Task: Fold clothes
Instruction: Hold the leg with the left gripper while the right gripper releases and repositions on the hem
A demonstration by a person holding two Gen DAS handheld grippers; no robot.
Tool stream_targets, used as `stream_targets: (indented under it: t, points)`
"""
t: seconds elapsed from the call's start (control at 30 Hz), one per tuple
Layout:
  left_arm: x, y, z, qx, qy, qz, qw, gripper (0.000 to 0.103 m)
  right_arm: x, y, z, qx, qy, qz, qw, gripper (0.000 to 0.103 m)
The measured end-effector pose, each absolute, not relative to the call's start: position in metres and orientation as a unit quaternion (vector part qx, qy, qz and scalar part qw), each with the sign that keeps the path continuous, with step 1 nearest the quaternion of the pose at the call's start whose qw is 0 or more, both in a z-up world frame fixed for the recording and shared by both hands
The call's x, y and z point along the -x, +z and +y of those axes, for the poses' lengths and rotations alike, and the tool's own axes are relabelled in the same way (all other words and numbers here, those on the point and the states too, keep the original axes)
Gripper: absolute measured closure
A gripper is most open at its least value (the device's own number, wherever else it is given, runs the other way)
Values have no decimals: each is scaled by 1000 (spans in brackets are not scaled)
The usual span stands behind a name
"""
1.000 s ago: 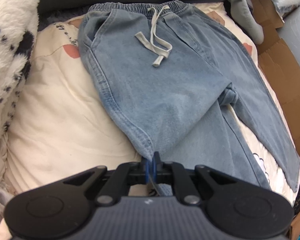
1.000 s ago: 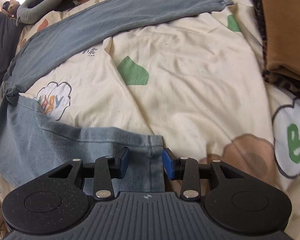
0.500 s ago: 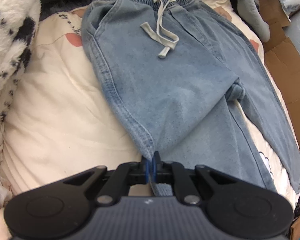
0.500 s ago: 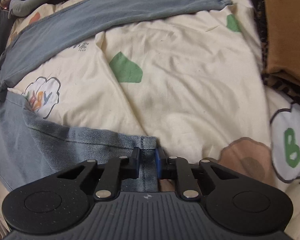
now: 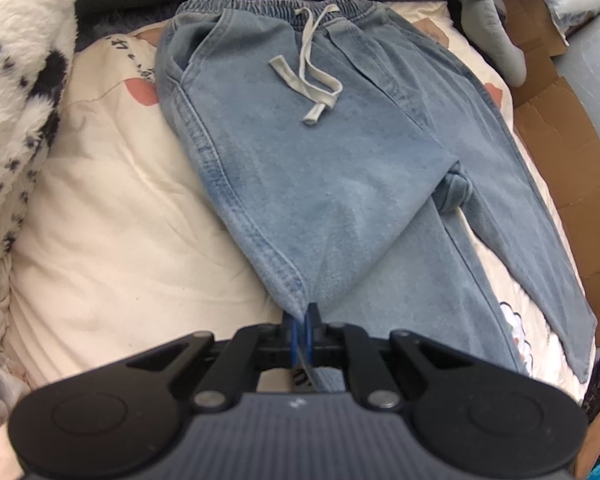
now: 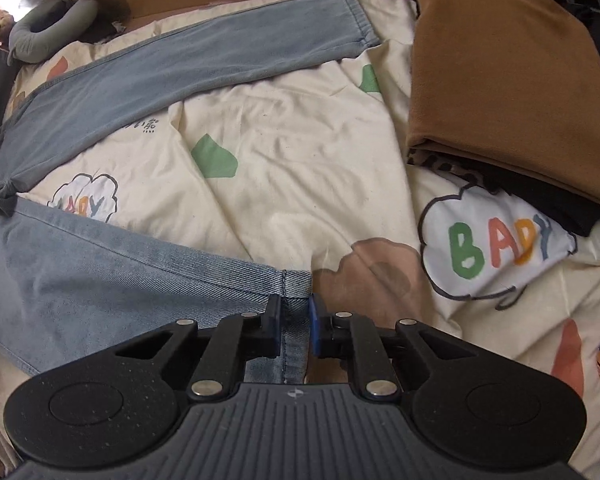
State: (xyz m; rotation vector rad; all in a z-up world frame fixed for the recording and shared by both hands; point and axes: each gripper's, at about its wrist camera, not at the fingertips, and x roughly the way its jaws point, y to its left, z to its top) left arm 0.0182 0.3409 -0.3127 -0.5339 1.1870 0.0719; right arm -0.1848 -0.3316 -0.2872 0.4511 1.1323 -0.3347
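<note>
Where clouds (image 6: 496,240) read "BABY", jeans (image 6: 100,264) lie.

The jeans (image 5: 332,184) are light blue denim, matt, with a fine twill weave and stitched seams; the cloth pinched between the left gripper (image 5: 301,326) jaws is the same. Beyond those jaws, the drawstring (image 5: 306,76) is flat off-white woven cotton. The quilt (image 6: 300,168) ahead of the right gripper (image 6: 294,322) jaws is soft, creased cream cotton with printed shapes. Both grippers are matt black plastic with silvery metal pins. To the right, the brown blanket (image 6: 500,68) looks smooth and matt.
</note>
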Motion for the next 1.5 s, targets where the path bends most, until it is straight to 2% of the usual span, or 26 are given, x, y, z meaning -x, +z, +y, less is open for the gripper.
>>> stream_targets:
  t: [0.53, 0.73, 1.13, 1.23, 1.33, 1.5]
  points:
    - [-21, -303, 335, 250, -2, 568, 784, 99, 230, -244, -344, -216, -209, 534, 790, 92]
    - [-31, -315, 332, 240, 1, 588, 772, 99, 242, -240, -336, -227, -219, 545, 777, 91]
    - [-49, -348, 321, 226, 12, 613, 757, 99, 216, -297, -353, -232, -234, 541, 774, 91]
    - [-49, -353, 320, 233, 19, 609, 758, 98, 206, -306, -363, -247, -233, 517, 786, 89]
    - [-48, -353, 321, 238, 23, 607, 758, 98, 204, -311, -372, -259, -241, 511, 783, 72]
    - [-50, -353, 323, 240, 23, 607, 757, 97, 219, -308, -372, -269, -231, 518, 778, 72]
